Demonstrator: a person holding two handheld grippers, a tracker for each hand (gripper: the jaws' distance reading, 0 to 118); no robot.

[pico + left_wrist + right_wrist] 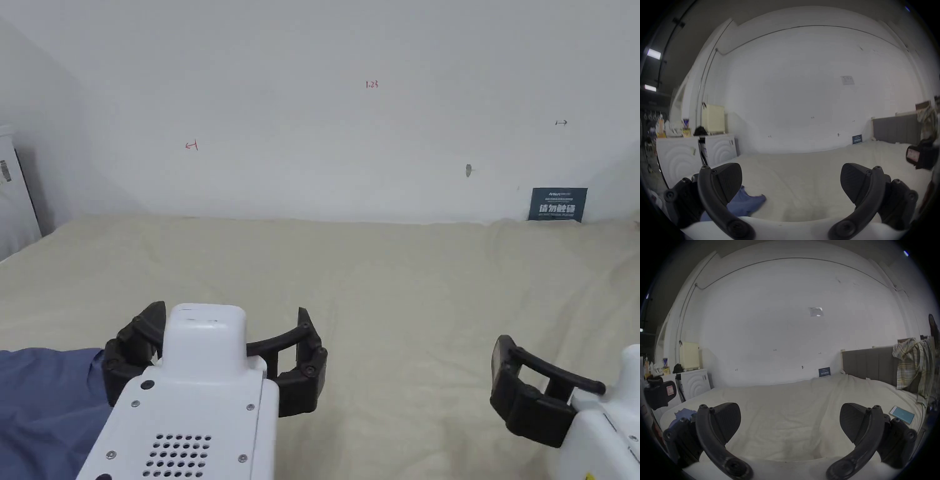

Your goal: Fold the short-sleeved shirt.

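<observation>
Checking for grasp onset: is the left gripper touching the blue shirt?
Apart. In the left gripper view, the left gripper has its jaws wide open above the bed, and the blue shirt lies below its left jaw.

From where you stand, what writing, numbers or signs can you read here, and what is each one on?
"1.23": red handwriting on the wall.
Red mark and dark mark, also on the wall: small scribbles, not legible.
Blue sign leaning against the wall: its lettering is too blurred to read.
</observation>
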